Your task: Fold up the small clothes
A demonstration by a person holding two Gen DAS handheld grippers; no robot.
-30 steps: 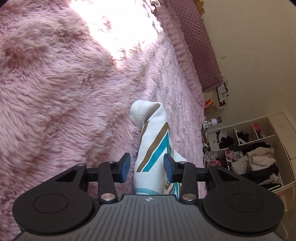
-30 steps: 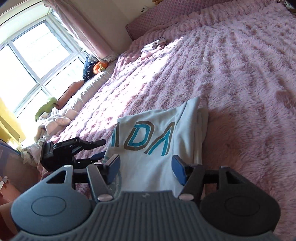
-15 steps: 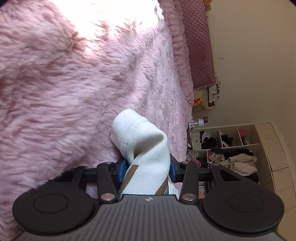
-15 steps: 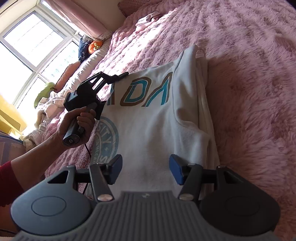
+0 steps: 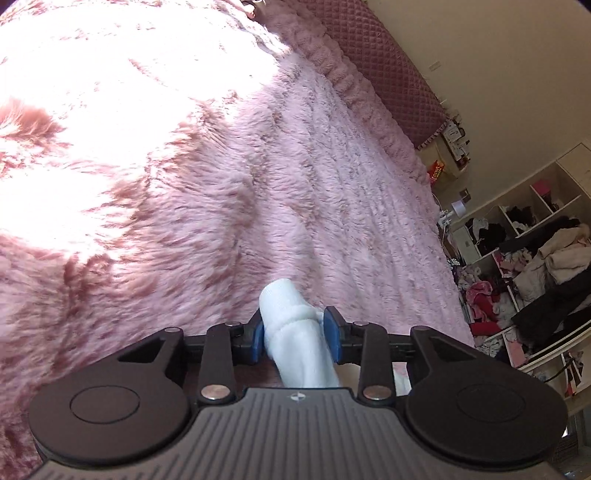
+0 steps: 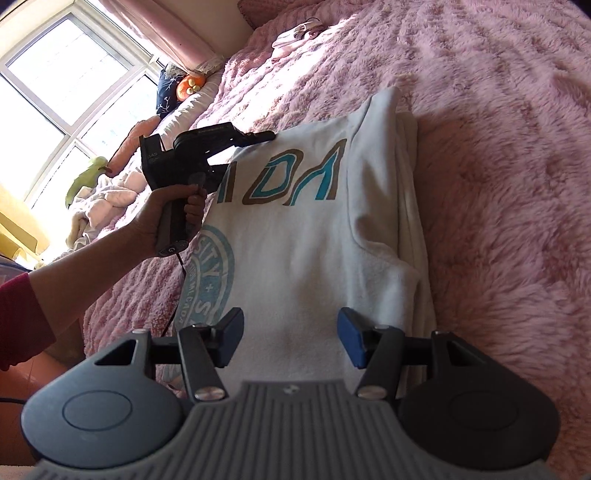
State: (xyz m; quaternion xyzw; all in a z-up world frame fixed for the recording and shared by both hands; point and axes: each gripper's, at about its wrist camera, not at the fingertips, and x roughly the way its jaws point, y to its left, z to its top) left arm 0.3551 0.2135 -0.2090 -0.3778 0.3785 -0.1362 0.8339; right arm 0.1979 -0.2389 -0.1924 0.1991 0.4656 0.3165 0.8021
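Observation:
A white sweatshirt (image 6: 306, 236) with teal and brown lettering lies part-folded on the pink furry bedspread (image 6: 498, 155). My left gripper (image 5: 294, 334) is shut on a bunched white fold of the sweatshirt (image 5: 295, 325) and holds it above the bedspread. In the right wrist view the left gripper (image 6: 258, 137) grips the sweatshirt's far left corner, held by a hand. My right gripper (image 6: 291, 334) is open over the near end of the sweatshirt and holds nothing.
A quilted headboard cushion (image 5: 388, 70) runs along the bed's far edge. Shelves stuffed with clothes (image 5: 535, 266) stand past the bed. A window (image 6: 62, 85), pillows and crumpled bedding (image 6: 107, 199) lie at the left. A small pink garment (image 6: 295, 35) sits far up the bed.
My left gripper has closed on the sweatshirt's edge and lifted it. My right gripper has drawn back toward the near end of the sweatshirt, still open.

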